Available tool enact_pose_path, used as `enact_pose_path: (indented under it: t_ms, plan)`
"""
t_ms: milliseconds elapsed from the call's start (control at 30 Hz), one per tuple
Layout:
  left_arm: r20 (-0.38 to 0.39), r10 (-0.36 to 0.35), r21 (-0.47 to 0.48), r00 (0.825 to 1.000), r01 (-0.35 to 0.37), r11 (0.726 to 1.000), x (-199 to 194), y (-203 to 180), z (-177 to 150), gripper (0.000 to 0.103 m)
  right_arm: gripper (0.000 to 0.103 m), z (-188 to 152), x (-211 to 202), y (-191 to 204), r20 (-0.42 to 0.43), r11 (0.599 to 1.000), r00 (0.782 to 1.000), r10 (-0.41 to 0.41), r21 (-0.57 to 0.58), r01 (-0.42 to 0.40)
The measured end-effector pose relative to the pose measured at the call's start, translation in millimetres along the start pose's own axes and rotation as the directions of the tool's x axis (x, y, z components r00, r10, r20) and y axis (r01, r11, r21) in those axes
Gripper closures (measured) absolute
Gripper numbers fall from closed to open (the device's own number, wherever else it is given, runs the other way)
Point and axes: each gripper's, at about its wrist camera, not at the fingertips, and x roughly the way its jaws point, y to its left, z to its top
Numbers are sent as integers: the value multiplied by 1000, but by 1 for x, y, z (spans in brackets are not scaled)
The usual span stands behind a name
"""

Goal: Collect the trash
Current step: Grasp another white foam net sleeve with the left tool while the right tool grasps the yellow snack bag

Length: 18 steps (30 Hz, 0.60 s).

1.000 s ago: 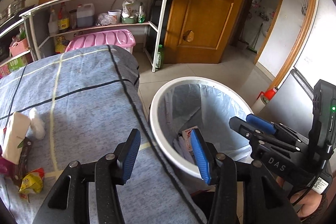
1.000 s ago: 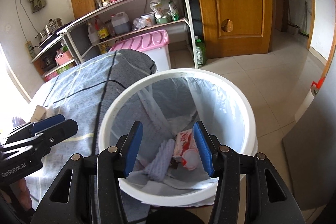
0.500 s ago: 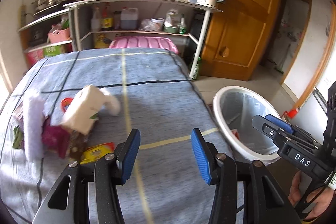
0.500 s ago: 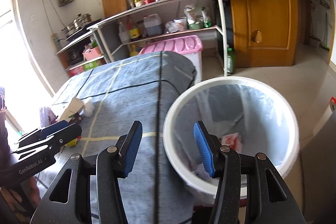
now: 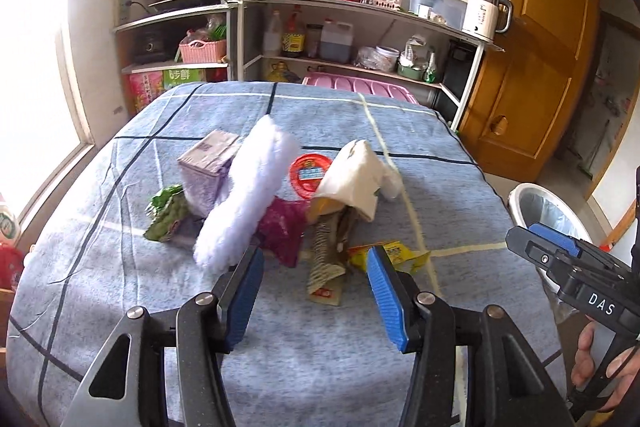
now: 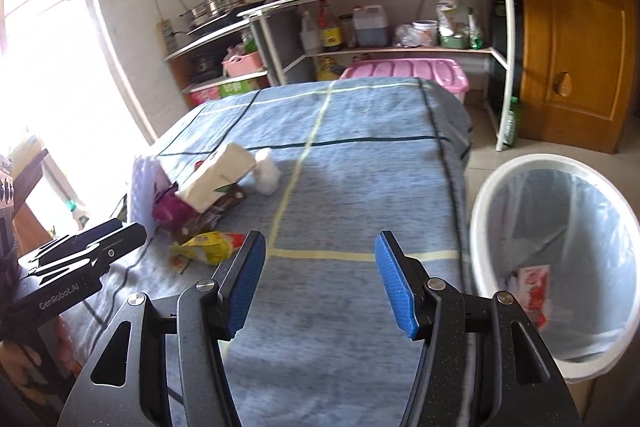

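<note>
1. Left wrist view: the left hand-held gripper (image 5: 316, 291) is spread and still opening, with nothing between its blue pads; the trash pile (image 5: 276, 211) lies just ahead of it on the blue checked counter (image 5: 120, 287), with a purple box (image 5: 208, 171), green wrapper (image 5: 166, 213) and red lid (image 5: 310, 171) that the other view hides.
2. Right wrist view: the right hand-held gripper (image 6: 320, 283) is spread and opening, holding nothing; the pile lies ahead to its left, and the lined bin (image 6: 552, 267) to its right holds a red-and-white packet (image 6: 534, 283).
</note>
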Motion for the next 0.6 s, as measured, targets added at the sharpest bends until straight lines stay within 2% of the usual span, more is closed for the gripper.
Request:
enact_pose_path:
  t_ms: [333,433,600]
  plan:
    - [-22,20,-63,1000,-22,998,8,42,-7,49,44,-5,36,44,-76,993,994,81,-83,-87]
    - [-25,19,-52,1000,-20,998,12,49,-6,47,38,-5,43,55,-86,989,992,95,-103,-104]
    - [-21,6,-45,1000,-7,999,19,54,1,45,38,-5,55,72,-102,982,989,107,-144,-122]
